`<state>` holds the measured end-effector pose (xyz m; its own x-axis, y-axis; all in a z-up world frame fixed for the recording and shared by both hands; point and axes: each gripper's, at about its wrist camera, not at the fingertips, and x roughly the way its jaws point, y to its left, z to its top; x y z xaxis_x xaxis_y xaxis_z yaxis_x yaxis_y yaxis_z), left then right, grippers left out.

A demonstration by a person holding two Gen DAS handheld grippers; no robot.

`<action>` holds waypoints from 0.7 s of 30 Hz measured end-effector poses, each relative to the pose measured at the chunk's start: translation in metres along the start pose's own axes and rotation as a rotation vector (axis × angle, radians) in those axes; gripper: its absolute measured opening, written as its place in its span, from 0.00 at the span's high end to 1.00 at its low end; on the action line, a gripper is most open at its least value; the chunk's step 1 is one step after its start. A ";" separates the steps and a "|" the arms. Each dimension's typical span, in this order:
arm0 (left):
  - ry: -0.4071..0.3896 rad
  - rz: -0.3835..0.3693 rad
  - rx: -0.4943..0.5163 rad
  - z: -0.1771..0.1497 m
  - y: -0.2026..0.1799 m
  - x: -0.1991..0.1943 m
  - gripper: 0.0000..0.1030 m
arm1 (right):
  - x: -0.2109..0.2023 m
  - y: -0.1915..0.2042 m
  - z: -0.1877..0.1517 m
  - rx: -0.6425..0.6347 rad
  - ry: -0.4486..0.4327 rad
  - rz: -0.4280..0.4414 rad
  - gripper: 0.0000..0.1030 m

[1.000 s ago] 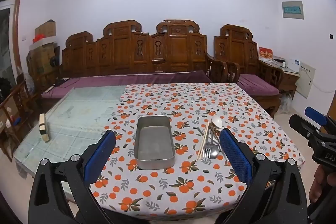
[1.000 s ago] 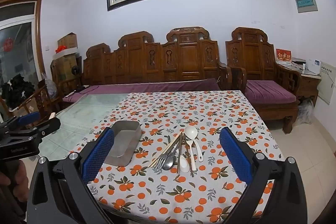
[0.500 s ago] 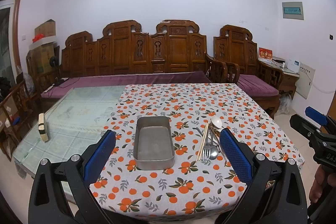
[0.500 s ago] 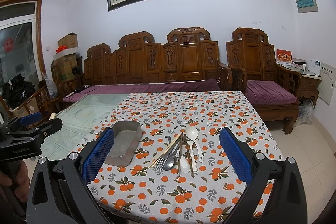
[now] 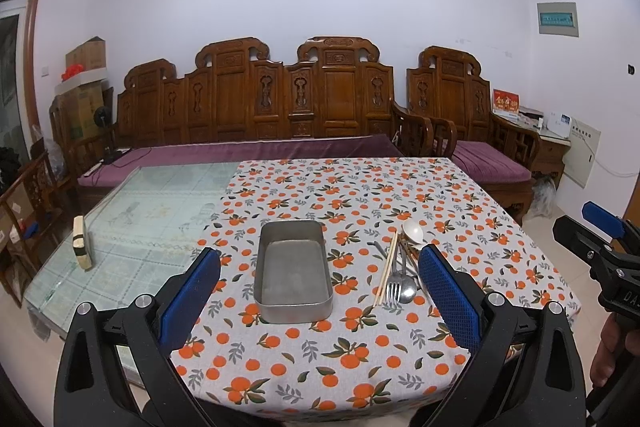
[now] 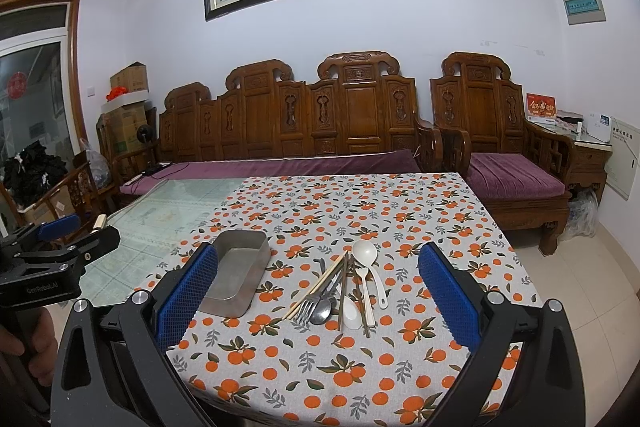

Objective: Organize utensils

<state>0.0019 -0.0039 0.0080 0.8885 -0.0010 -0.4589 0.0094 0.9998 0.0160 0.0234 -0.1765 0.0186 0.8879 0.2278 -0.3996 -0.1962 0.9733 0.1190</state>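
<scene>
A table covered with an orange-printed tablecloth (image 5: 360,187) is seen from its near edge in both wrist views. On the cloth a rectangular metal tray (image 5: 293,277) is placed, its long side running from near to far, with nothing seen inside it. Just to the right of the tray, apart from it, a pile of utensils (image 6: 344,287) is laid: pale chopsticks (image 6: 316,287), a metal fork (image 6: 310,305), a metal spoon (image 6: 322,309) and white plastic spoons (image 6: 370,267), overlapping one another with the handles running near to far.

The left gripper (image 5: 320,291) is held above the near edge of the table with its blue-padded fingers (image 5: 192,297) spread wide apart; the tray is framed between them and nothing is gripped. The right gripper (image 6: 318,291) is likewise held spread wide, its blue pads (image 6: 448,297) set to either side of the utensil pile in view, with nothing touched.

To the left of the cloth, bare glass tabletop (image 5: 132,227) is seen, and a small block (image 5: 82,241) is stood on it. A carved wooden sofa (image 5: 280,103) is set against the far wall.
</scene>
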 end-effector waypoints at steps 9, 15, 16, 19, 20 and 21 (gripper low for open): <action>-0.003 -0.002 -0.002 -0.003 0.001 0.004 0.07 | 0.001 -0.002 -0.001 0.001 0.002 0.001 0.03; -0.003 0.000 -0.002 -0.003 0.001 0.004 0.07 | 0.001 -0.002 -0.001 0.002 0.001 0.000 0.03; -0.003 -0.001 -0.001 -0.003 0.001 0.004 0.07 | 0.001 -0.001 0.000 0.002 0.001 0.001 0.03; -0.003 -0.002 0.000 -0.006 0.001 0.003 0.07 | 0.001 -0.002 -0.001 0.002 0.001 0.000 0.03; -0.003 -0.003 0.000 -0.006 0.001 0.003 0.07 | 0.001 -0.002 -0.001 0.003 0.001 0.001 0.03; -0.003 -0.003 0.000 -0.007 0.001 0.004 0.07 | 0.001 -0.002 -0.001 0.002 0.002 0.001 0.03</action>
<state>0.0020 -0.0033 0.0006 0.8900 -0.0040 -0.4560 0.0119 0.9998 0.0145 0.0239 -0.1783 0.0169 0.8871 0.2286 -0.4009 -0.1961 0.9731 0.1211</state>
